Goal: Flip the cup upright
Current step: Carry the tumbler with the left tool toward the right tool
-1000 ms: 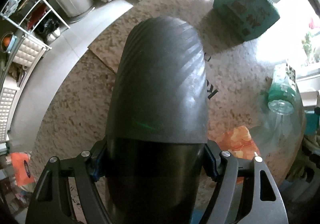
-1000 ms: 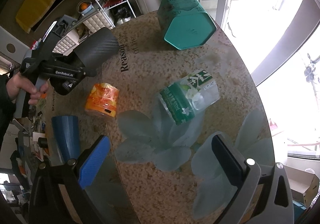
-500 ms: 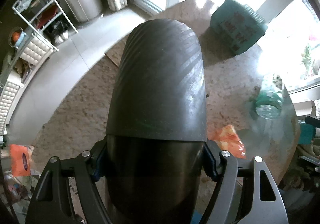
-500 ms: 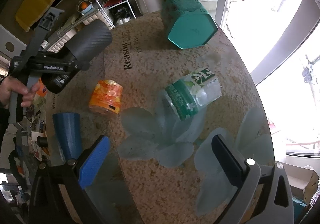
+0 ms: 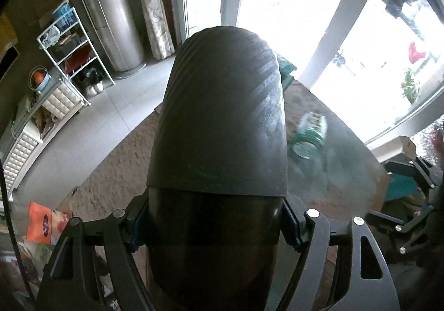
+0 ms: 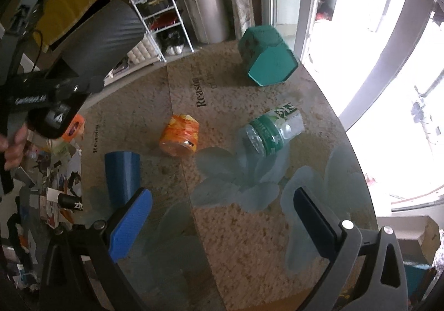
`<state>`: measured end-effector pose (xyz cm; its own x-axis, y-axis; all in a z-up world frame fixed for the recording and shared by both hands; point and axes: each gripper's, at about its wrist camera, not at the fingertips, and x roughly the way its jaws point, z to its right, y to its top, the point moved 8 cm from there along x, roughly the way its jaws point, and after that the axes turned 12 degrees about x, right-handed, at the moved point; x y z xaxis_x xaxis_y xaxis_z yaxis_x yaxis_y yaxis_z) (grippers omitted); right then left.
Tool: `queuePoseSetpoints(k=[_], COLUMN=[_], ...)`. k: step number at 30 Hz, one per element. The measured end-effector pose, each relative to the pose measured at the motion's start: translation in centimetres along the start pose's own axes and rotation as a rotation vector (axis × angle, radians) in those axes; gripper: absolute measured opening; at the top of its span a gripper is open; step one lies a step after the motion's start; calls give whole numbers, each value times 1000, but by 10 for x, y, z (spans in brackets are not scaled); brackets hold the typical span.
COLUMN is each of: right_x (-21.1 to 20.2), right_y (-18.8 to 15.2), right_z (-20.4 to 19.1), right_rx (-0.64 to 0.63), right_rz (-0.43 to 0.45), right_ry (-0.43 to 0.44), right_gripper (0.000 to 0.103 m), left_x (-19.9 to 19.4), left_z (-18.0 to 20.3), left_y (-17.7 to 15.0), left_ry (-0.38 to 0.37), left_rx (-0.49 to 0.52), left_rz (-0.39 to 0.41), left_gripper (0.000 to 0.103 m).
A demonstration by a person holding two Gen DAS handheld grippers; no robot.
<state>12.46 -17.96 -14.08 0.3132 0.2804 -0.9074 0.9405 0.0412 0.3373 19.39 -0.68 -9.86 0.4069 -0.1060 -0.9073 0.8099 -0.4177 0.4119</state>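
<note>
While daylight floods through the glass doors behind it, a round glass-topped table with a speckled beige surface and frosted flower patterns (image 6: 249,227) spreads beneath both grippers. Above its far left edge, the dark grey ribbed cup (image 5: 222,122) is held clear of the tabletop, tilted with its closed base pointing up and away, clamped at its smooth lower band between the blue pads (image 5: 290,223) of the left gripper (image 5: 213,225). From the right wrist view, that cup (image 6: 102,39) juts diagonally above the black tool, which a bare hand (image 6: 12,144) grips at the frame's left edge. A teal hexagonal box (image 6: 267,59) lies on its side at the table's far rim. Nearer the centre, a clear plastic bottle with a green label (image 6: 273,127) lies on its side, well apart from the box. Just left of it sits an orange snack packet (image 6: 180,136). A blue plastic tumbler (image 6: 123,172) stands mouth-down near the left edge. Low in the foreground, the right gripper (image 6: 222,222) hovers over the glass, its jaws spread wide and holding nothing.
</note>
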Motion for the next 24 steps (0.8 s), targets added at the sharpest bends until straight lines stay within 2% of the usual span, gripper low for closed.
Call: queuePoseSetpoints(k=[7, 11, 24], right_x=[-33, -43, -39], right_y=[-25, -39, -65], right_z=[-1, 5, 35], right_rx=[25, 37, 6], right_rz=[63, 79, 22], right_ry=[-23, -40, -58], right_gripper=[102, 103, 103], left_x=[-34, -40, 0], left_z=[51, 77, 159], left_y=[-38, -60, -122], left_ry=[-38, -52, -59], left_rx=[2, 8, -114], left_rz=[41, 43, -31], left_gripper=[78, 78, 78])
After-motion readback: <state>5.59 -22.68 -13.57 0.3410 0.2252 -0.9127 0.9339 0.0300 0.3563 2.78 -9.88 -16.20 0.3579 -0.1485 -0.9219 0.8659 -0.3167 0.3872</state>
